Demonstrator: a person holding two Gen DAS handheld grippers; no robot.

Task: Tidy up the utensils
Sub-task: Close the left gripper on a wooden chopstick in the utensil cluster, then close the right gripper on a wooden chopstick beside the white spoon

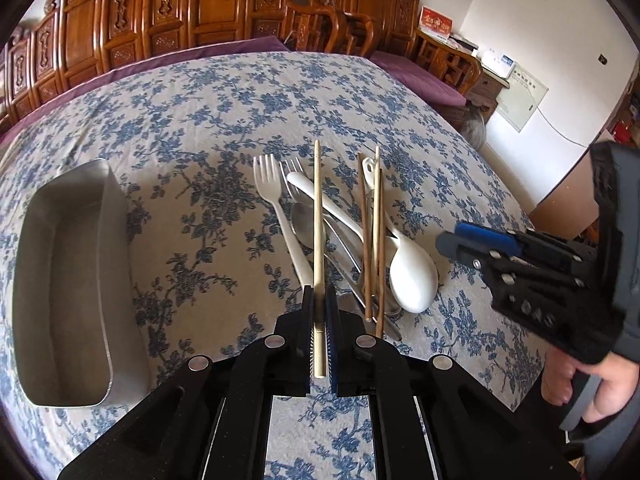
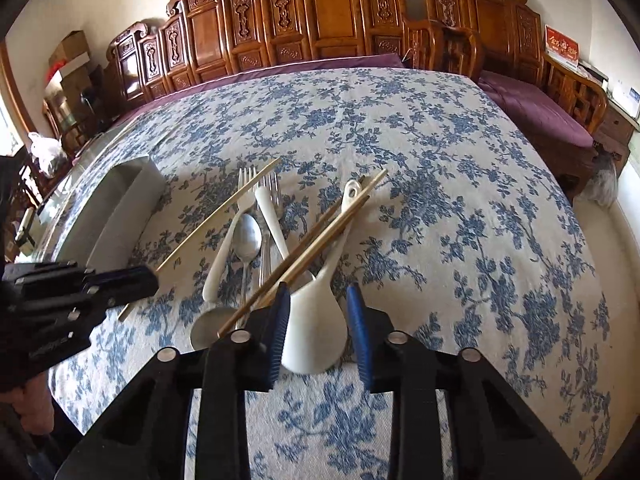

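My left gripper is shut on a pale wooden chopstick, held above the pile of utensils; it also shows in the right wrist view. The pile holds a white fork, a metal spoon, a large white spoon and brown chopsticks. My right gripper is open, its fingers on either side of the large white spoon's bowl. The metal tray stands to the left.
The table wears a blue floral cloth. Carved wooden chairs and a purple cushioned bench line the far side. The right gripper's body is at the right of the pile.
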